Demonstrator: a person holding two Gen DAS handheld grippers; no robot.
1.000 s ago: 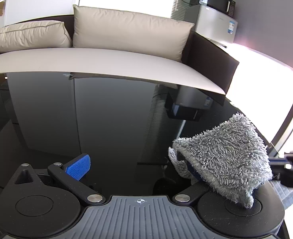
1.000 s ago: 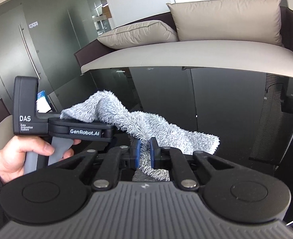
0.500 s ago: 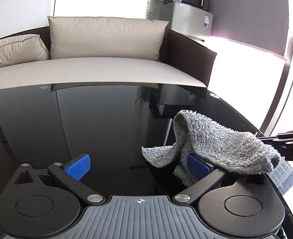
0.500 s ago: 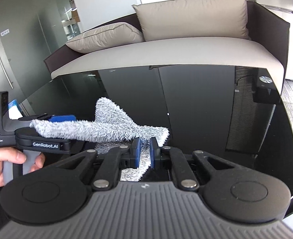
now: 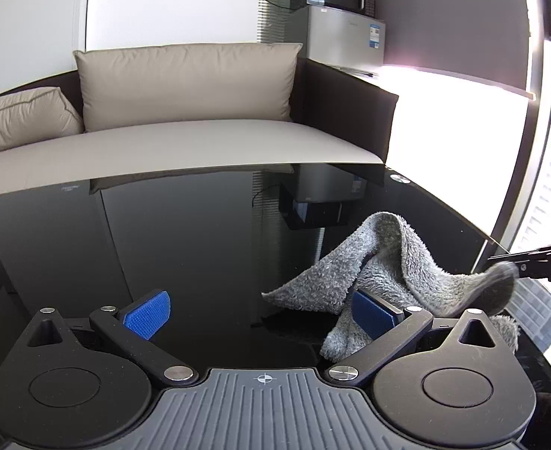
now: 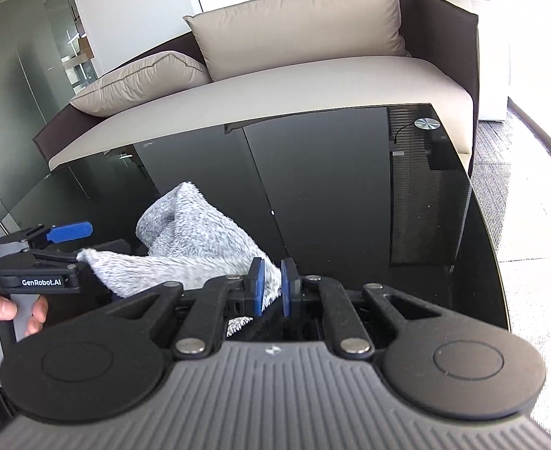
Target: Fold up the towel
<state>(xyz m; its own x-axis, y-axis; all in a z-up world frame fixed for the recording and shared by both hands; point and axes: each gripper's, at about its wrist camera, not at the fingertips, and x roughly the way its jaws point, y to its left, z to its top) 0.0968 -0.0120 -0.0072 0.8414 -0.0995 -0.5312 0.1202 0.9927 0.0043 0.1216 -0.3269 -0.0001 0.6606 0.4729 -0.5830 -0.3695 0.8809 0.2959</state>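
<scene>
left gripper (image 5: pixel 262 309): fingers spread wide, grey towel (image 5: pixel 384 273) draped over the right-hand finger, nothing pinched | right gripper (image 6: pixel 272 287): fingers nearly closed, pinching a towel edge | towel: slung between both grippers above black glass table (image 5: pixel 185 240)

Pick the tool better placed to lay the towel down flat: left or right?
Right. The right tool is shut on the grey towel at one edge, so it can likely steer the cloth onto the black glass table. The left tool stands open; towel only drapes over one finger.
</scene>
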